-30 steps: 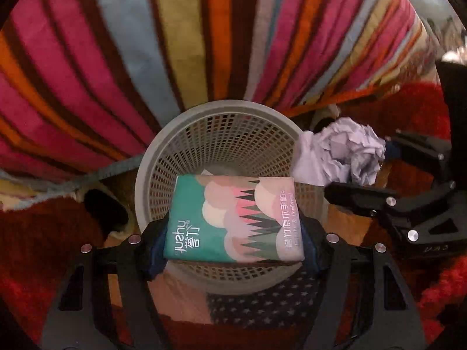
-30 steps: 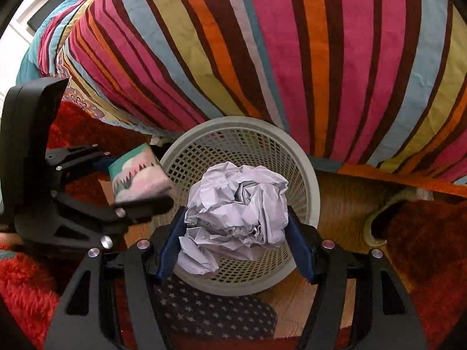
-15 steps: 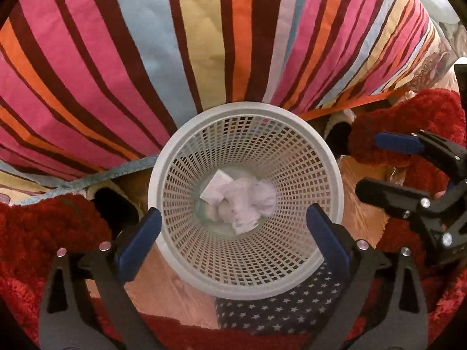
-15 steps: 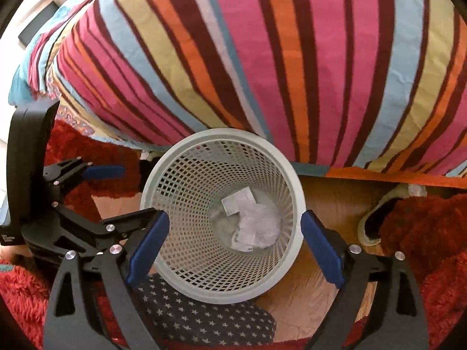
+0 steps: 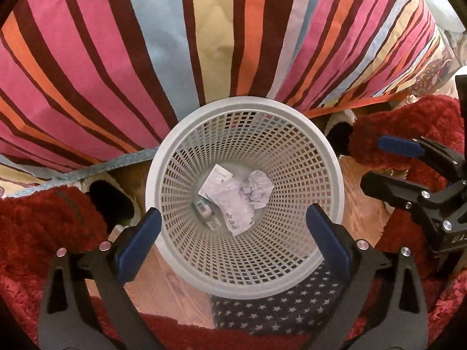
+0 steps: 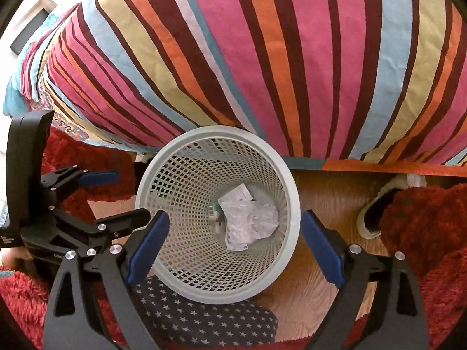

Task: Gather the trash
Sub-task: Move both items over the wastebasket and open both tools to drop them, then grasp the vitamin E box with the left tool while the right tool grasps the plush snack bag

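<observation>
Both grippers are hanging over the grey mesh wastebasket (image 5: 245,280), pointing steeply down into it. The left gripper (image 5: 233,237) is standing with its blue-padded jaws spread wide and nothing between them; those jaws have just been opening. The right gripper (image 6: 235,246) is likewise standing wide apart and empty, its jaws also having just been opening, and it is showing side-on at the right edge of the left wrist view.

The trash is lying at the bottom of the basket. The crumpled paper ball (image 5: 256,188) is sitting against a flatter creased sheet of paper (image 5: 230,201), the two touching. The green tissue pack (image 5: 205,211) is peeking out beside and partly under the sheet, with only a corner and its barcode end showing; in the right wrist view it (image 6: 214,213) is showing just left of the paper.

The basket is standing on a wooden floor (image 6: 318,204), tight against a bed draped in a striped quilt (image 6: 262,58). A shaggy red rug (image 5: 35,227) is lying on both sides, a star-patterned dark blue cloth (image 6: 204,318) is poking out beneath the basket's near edge, and a slipper (image 6: 376,213) is resting near the bed.
</observation>
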Tool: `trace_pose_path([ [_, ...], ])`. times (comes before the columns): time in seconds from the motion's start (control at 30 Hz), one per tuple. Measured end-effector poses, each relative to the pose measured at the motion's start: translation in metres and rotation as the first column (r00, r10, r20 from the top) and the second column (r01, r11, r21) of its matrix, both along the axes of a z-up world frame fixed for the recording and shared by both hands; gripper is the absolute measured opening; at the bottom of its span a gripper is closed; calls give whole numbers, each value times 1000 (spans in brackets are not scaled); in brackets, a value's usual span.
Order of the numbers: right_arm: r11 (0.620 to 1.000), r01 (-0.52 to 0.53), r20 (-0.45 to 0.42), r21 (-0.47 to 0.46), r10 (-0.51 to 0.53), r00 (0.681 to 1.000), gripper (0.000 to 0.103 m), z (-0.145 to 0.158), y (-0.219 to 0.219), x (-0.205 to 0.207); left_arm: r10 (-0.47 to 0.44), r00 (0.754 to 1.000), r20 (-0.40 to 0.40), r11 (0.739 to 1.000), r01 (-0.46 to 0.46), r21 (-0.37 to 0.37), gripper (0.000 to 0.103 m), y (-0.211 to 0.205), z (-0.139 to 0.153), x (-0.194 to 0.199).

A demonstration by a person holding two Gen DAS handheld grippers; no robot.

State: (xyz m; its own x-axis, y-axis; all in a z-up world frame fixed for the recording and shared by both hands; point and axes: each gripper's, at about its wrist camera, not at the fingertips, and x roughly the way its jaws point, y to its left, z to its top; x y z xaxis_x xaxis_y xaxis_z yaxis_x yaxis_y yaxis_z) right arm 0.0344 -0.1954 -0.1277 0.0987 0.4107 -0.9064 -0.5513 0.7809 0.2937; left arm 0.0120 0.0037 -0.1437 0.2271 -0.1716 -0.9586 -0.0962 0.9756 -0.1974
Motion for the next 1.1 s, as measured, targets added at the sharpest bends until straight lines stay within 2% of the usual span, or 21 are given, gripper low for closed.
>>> trace_pose_path([
  [0.1,1000,1,10,2,-1,1000,87,3,0,-1,31,1000,3,1000,-31,1,96,7,3,0],
  [0.2,1000,-3,75,31,0,997,87,22,-3,-3,52,996,70,998,-53,24,96,16,27,-2],
  [0.27,997,-26,160,66,15,987,87,50,-3,-1,54,990,130,997,-59,40,96,23,61,0],
  [0.33,992,-46,270,116,13,963,87,86,-6,8,59,977,207,997,-67,29,96,31,100,7],
  [0.4,986,-70,390,152,5,921,87,122,-7,26,69,951,300,995,-87,47,96,40,145,23],
  [0.43,985,-79,447,152,2,895,87,138,-6,39,74,930,361,992,-107,73,96,46,173,39],
  [0.5,983,-99,549,154,-2,836,87,165,0,69,87,894,440,984,-146,103,96,54,204,65],
  [0.53,983,-105,588,153,-5,808,87,176,5,86,118,864,489,975,-195,110,96,62,224,87],
  [0.6,985,-115,641,131,5,768,87,192,20,123,166,825,540,966,-247,82,96,73,243,119],
  [0.63,985,-127,651,117,21,759,87,196,30,142,201,815,544,959,-276,59,96,79,249,139],
  [0.7,987,-143,660,79,56,749,87,199,50,175,268,811,519,951,-309,-9,96,94,251,178],
  [0.77,987,-157,654,40,93,751,87,197,69,199,340,821,459,932,-359,-48,96,110,243,215],
  [0.87,981,-193,647,-20,160,746,87,190,91,224,428,823,372,900,-426,-93,96,125,222,246],
  [0.97,972,-223,634,-69,215,742,87,184,104,234,501,810,305,865,-462,-197,96,139,204,259],
  [1.03,970,-231,628,-78,228,744,87,182,110,238,523,797,302,852,-484,-198,96,138,197,266],
  [1.1,968,-239,621,-79,235,748,87,179,117,243,514,792,328,857,-489,-162,96,135,198,274],
])
